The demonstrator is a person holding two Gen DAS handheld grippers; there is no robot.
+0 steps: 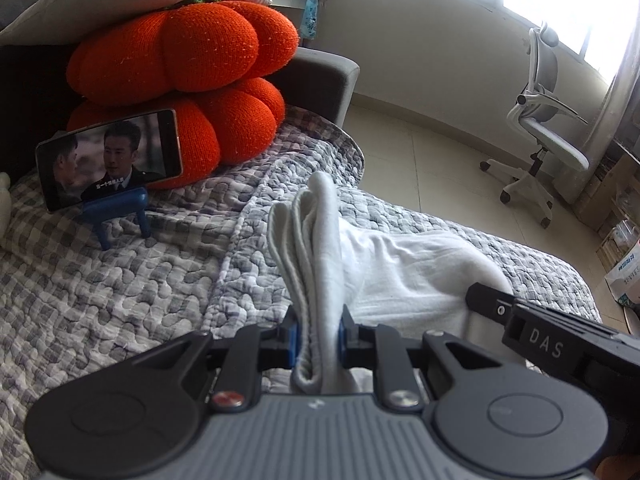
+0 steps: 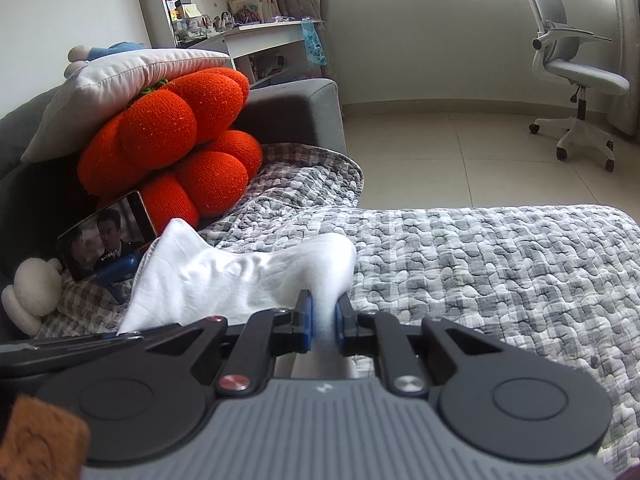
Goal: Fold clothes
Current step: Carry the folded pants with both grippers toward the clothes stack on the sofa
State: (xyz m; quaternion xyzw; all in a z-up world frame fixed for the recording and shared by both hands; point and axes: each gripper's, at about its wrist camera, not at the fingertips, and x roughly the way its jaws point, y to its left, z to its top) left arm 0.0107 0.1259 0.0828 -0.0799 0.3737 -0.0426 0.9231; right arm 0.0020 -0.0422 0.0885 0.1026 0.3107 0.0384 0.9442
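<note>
White cotton garment (image 1: 320,264) hangs pinched between both tools above the grey-and-white checked quilt (image 1: 120,288) on the bed. Left tool (image 1: 318,338) is nearly closed, its blue pads clamping a bunched, layered hem edge; right tool (image 2: 323,320) is likewise nearly closed on a gathered fold, with the cloth stretched between them. Behind the garment, near the bed's head, stand two stacked orange knitted pumpkin cushions (image 1: 180,80) and a phone on a blue stand (image 1: 108,156). Beyond the quilt's far edge lies open tiled floor (image 2: 440,152), with a white office chair (image 2: 576,76) well apart.
</note>
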